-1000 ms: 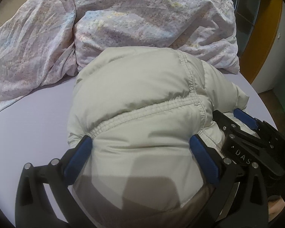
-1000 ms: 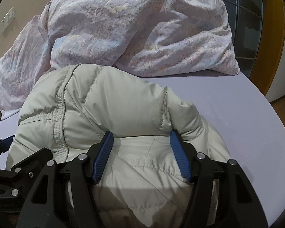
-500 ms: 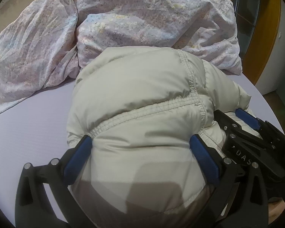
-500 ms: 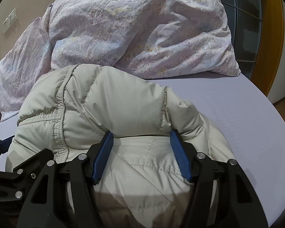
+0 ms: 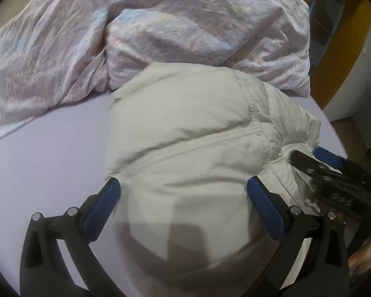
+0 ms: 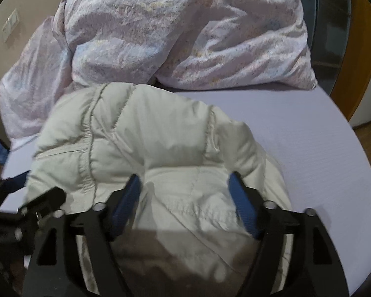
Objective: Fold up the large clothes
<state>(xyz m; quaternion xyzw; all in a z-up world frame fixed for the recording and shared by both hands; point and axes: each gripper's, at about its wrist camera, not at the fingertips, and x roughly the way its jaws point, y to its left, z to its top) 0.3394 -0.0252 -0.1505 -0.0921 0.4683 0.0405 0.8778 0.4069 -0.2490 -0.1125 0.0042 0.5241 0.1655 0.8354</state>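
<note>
I'm looking across a bed [image 5: 49, 148] with a pale lilac sheet, and a crumpled floral duvet [image 5: 160, 24] is heaped along its far side. In the middle, near me, sits the bulky cream puffer jacket [image 5: 185, 128], bunched into a rounded mound whose far edge touches the duvet. My left claw [image 5: 183, 203] is spread wide, its blue pads on either side of the jacket's near left bulge. My right claw [image 6: 185, 198] is also spread, its pads pressed into the padding on the right portion; I cannot tell if either truly pinches fabric. Each claw shows at the other view's edge.
</note>
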